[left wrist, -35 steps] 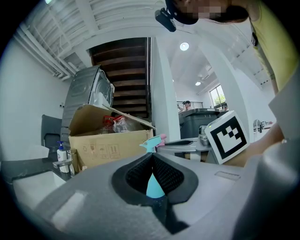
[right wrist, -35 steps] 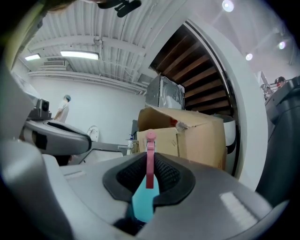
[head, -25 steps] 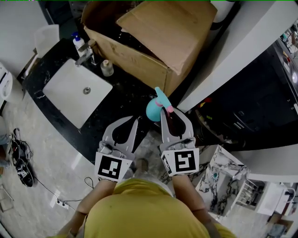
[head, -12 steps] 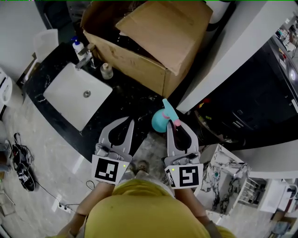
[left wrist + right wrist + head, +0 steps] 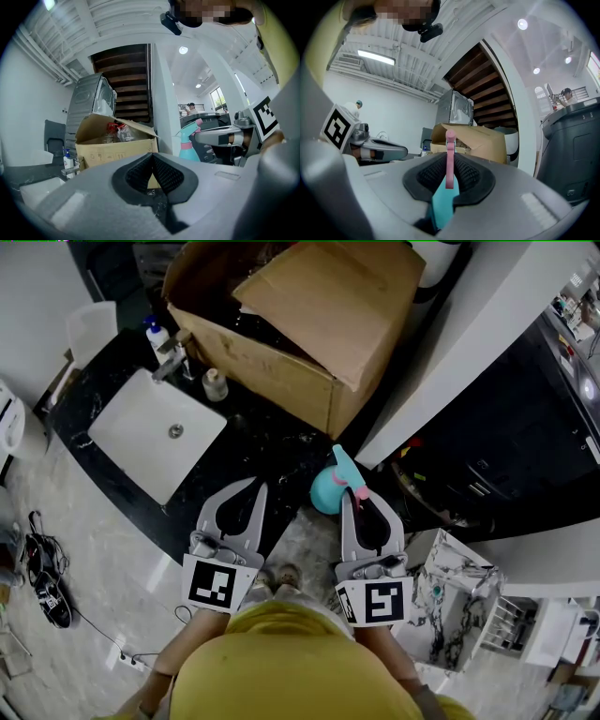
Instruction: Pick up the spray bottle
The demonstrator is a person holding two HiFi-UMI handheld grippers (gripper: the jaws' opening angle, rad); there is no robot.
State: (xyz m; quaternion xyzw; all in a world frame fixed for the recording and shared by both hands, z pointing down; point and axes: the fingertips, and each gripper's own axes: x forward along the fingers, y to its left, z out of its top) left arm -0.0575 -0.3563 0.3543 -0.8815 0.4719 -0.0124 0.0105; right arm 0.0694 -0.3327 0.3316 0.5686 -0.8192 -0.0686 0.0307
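The spray bottle [image 5: 328, 489] is teal with a pink trigger [image 5: 450, 157]. It hangs in the air off the black counter's front corner, with my right gripper [image 5: 352, 495] shut on its head. In the right gripper view the teal head [image 5: 442, 202] sits between the pads and the trigger stands up in front. My left gripper [image 5: 255, 486] is level beside it on the left, shut with nothing between its jaws. The left gripper view shows the bottle [image 5: 189, 143] and the right gripper [image 5: 220, 137] at its right.
A large open cardboard box [image 5: 309, 324] sits on the black counter [image 5: 253, 442], beyond both grippers. To the left lie a white sink [image 5: 155, 427], a soap pump bottle [image 5: 157, 333] and a small jar [image 5: 215, 381]. A white pillar [image 5: 450, 362] and a dark appliance [image 5: 506, 446] stand at right.
My right gripper has carried the spray bottle right and back from the box, off the counter's edge. The left gripper has barely shifted.
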